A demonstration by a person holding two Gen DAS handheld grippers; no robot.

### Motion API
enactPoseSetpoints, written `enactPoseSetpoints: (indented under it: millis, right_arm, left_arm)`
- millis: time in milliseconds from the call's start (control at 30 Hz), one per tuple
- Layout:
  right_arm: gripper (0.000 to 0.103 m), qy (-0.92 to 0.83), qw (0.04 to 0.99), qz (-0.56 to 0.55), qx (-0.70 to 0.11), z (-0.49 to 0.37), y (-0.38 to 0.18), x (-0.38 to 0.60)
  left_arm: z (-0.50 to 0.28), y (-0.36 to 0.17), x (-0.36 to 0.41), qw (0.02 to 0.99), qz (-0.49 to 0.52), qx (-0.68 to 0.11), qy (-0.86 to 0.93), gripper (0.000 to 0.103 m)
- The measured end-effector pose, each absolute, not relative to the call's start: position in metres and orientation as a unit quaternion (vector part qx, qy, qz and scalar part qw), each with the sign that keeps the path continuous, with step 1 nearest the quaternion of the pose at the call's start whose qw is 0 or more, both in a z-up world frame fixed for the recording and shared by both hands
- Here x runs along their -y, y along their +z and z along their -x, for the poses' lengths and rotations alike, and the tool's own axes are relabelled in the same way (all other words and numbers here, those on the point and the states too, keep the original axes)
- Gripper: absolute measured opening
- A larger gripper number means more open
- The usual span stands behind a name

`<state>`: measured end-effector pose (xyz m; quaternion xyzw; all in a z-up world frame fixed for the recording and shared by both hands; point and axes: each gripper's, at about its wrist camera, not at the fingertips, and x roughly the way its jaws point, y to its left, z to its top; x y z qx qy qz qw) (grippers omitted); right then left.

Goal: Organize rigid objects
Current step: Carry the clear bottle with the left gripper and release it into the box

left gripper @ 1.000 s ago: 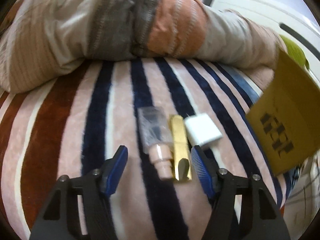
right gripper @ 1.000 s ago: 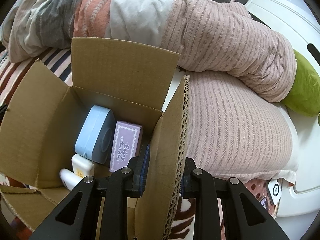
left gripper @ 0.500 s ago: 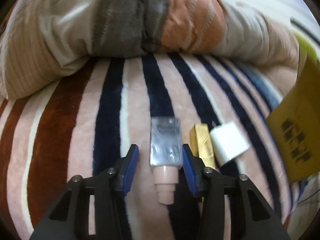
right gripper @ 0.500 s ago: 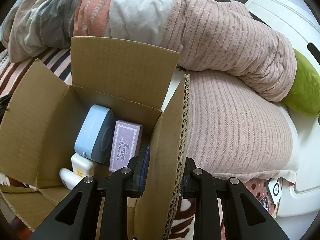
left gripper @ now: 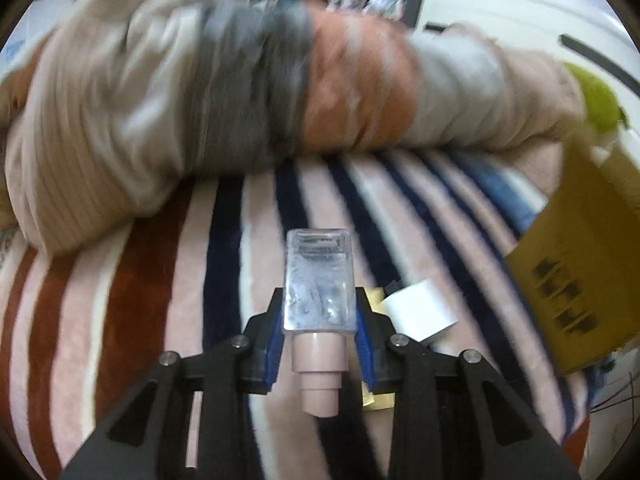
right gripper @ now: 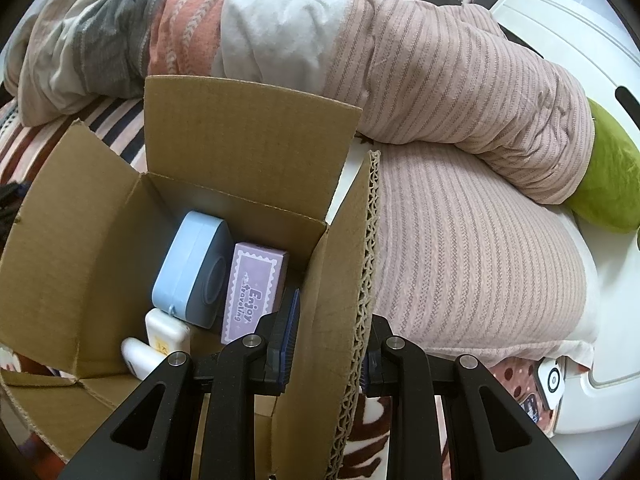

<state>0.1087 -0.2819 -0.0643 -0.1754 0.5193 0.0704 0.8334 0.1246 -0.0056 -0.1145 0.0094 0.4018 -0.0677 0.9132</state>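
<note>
My left gripper [left gripper: 319,322] is shut on a clear bottle with a pink cap [left gripper: 319,280] and holds it above the striped blanket [left gripper: 120,300]. A gold bar-shaped item [left gripper: 375,294] and a white block [left gripper: 420,312] lie on the blanket just right of it. My right gripper [right gripper: 332,344] is shut on the right flap [right gripper: 340,320] of an open cardboard box [right gripper: 80,260]. Inside the box are a blue case [right gripper: 192,268], a purple box marked "Enjoy traveling" [right gripper: 252,296] and white items [right gripper: 164,332].
A rolled quilt [left gripper: 240,92] in beige, grey and orange lies across the back. The cardboard box flap [left gripper: 580,280] shows at the right of the left wrist view. A pink ribbed cover [right gripper: 460,220], a green cushion [right gripper: 608,192] and a white frame [right gripper: 580,40] lie right of the box.
My left gripper shifted left over the clear bottle, closed on it and lifted it off the blanket. The right gripper has stayed shut on the box flap.
</note>
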Motion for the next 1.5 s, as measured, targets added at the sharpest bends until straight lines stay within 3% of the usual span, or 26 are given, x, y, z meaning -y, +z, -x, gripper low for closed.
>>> enactPoseSetpoints:
  millis: [200,367,700,1067,1100,1200,1367,1500]
  right_arm:
    - [0.020,0.074,0.835,0.173,-0.517,-0.107,-0.064,0.283]
    - [0.020,0.078,0.836,0.177,-0.514,-0.106,-0.063,0.279]
    - [0.020,0.087,0.838,0.180,-0.508,-0.103,-0.063,0.277]
    - [0.020,0.093,0.838,0.172,-0.509,-0.104,-0.062,0.282]
    - [0.020,0.092,0.838,0.173,-0.509,-0.104,-0.062,0.282]
    - [0.020,0.092,0.838,0.173,-0.509,-0.104,-0.062,0.282]
    - [0.020,0.091,0.838,0.174,-0.510,-0.104,-0.062,0.282]
    - [0.020,0.089,0.837,0.173,-0.511,-0.105,-0.063,0.282]
  left_arm:
    - [-0.105,-0.039,0.072,0.928,-0.017,-0.333,-0.164,0.028]
    - [-0.115,-0.003,0.135,0.908,-0.025,-0.342,-0.243,0.028]
    - [-0.167,-0.047,0.225,0.839,-0.148,-0.483,-0.203,0.028]
    - [-0.167,-0.055,0.230,0.834,-0.174,-0.483,-0.203,0.031]
    - [-0.167,-0.052,0.229,0.836,-0.171,-0.480,-0.201,0.036]
    - [-0.165,-0.041,0.221,0.848,-0.159,-0.463,-0.203,0.064]
    - [-0.148,-0.007,0.199,0.868,-0.142,-0.427,-0.212,0.069]
    - [-0.133,0.018,0.168,0.886,-0.119,-0.397,-0.206,0.079]
